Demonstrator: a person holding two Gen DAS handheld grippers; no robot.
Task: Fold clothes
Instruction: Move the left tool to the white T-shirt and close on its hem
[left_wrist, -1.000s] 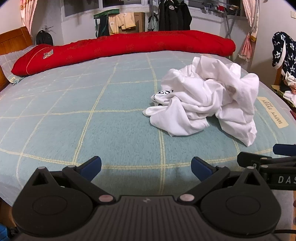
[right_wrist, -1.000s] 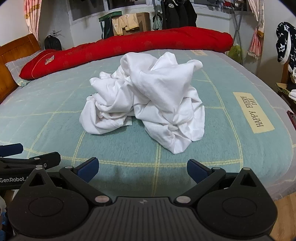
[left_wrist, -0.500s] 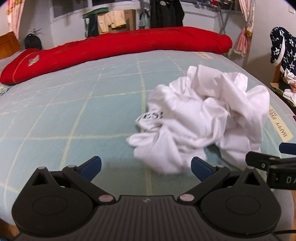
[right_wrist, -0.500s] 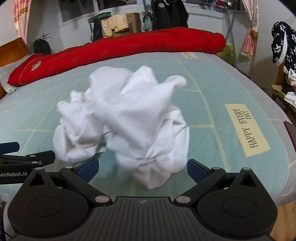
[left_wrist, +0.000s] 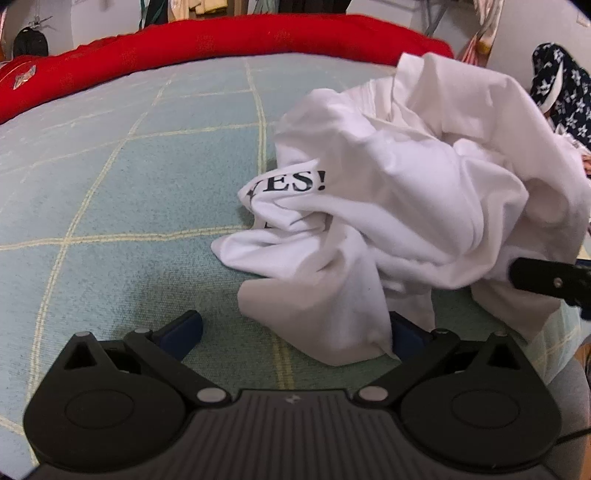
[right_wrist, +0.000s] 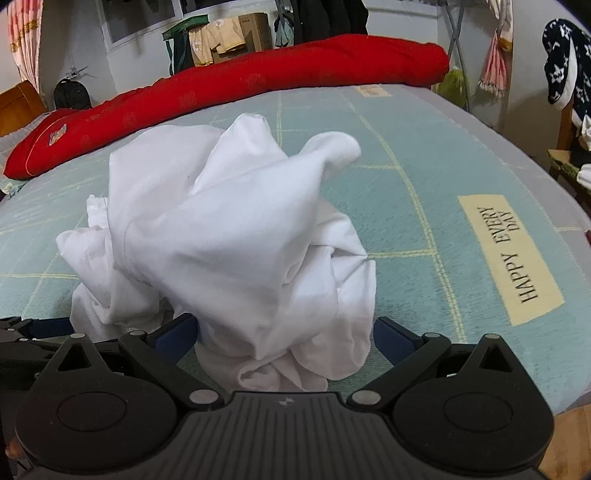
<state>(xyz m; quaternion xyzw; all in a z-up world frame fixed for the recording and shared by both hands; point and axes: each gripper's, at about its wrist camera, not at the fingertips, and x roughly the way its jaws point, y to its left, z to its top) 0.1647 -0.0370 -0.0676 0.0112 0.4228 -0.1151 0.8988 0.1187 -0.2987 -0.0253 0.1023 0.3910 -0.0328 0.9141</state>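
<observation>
The bed (right_wrist: 424, 155) has a soft blue-green cover with thin pale yellow lines that make big squares. A crumpled white shirt (right_wrist: 236, 251) lies on the bed in a heap. Black letters on one fold (left_wrist: 295, 182) read "YES!". Far behind the white shirt, a long red quilt (right_wrist: 258, 74) lies rolled along the back edge of the bed. To the right of the white shirt, a pale patch (right_wrist: 511, 258) on the cover reads "HAPPY EVERY DAY".

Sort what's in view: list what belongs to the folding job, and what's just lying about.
Job: crumpled white shirt, left gripper, right gripper, both open at the shirt's near edge.

Lying about: red quilt, star-print garment, backpack, bed sheet underneath.
</observation>
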